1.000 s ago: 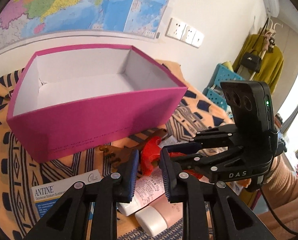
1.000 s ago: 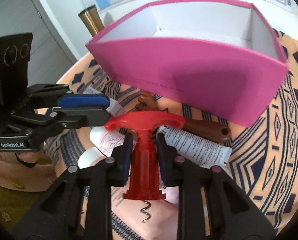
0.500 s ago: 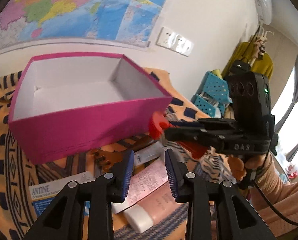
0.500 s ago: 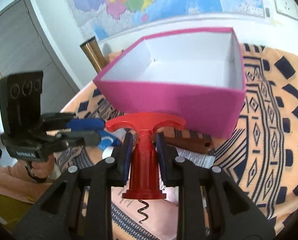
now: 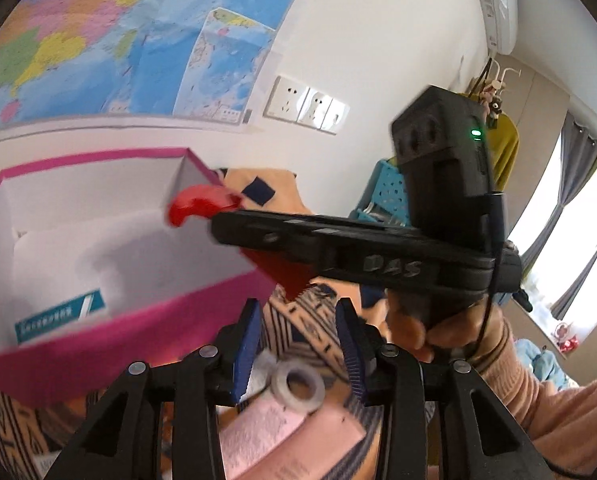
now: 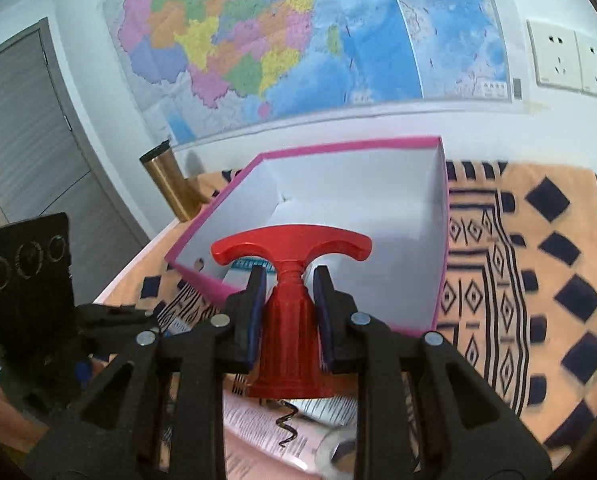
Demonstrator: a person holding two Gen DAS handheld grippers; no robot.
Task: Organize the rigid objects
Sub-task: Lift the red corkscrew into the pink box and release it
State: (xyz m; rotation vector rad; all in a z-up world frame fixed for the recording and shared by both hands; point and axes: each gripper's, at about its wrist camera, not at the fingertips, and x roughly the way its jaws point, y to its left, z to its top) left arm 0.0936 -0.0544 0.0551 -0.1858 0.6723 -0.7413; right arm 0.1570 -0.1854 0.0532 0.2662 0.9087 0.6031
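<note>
Two grippers are up: the right gripper (image 6: 286,312) squeezes the red corkscrew (image 6: 290,320) over the pink box (image 6: 441,240) to drop it in, while the left gripper (image 5: 298,344) is opening, empty.

red t-handle corkscrew (image 6: 290,320) upright, above pink box (image 6: 438,240) near edge; box open, white inside

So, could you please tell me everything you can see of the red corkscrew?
The red corkscrew looks like glossy plastic: a curved T-handle on a narrow neck above a ribbed, flared bell, with a dark metal spiral poking out below. It is held upright and off the cloth, the right tongs shut on its bell just below the neck. It hangs at the near wall of the pink box, handle over the opening.
</note>
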